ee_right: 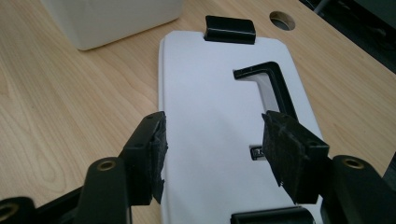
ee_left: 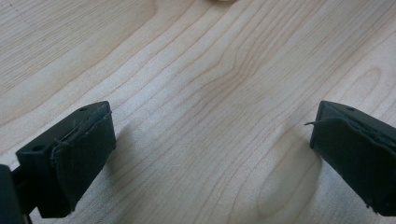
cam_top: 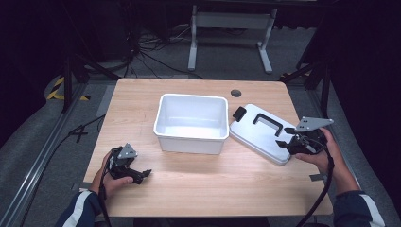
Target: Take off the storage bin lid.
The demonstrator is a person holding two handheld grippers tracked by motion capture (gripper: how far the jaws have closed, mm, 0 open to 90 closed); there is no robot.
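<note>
Two black two-jaw grippers are seen, the left gripper and the right gripper, each topped by a grey three-cornered plate pierced with small holes and trailed by a black cable. The jaws are faced with dark, rough-edged pads, and brass-coloured screw sockets are set into the black arms behind them. Dark navy sleeves with a white stripe are worn on both forearms.

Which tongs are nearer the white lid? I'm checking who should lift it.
Right. The right tongs hover open over the white lid at its near end; the left tongs sit open over bare table, on the bin's far side.
</note>
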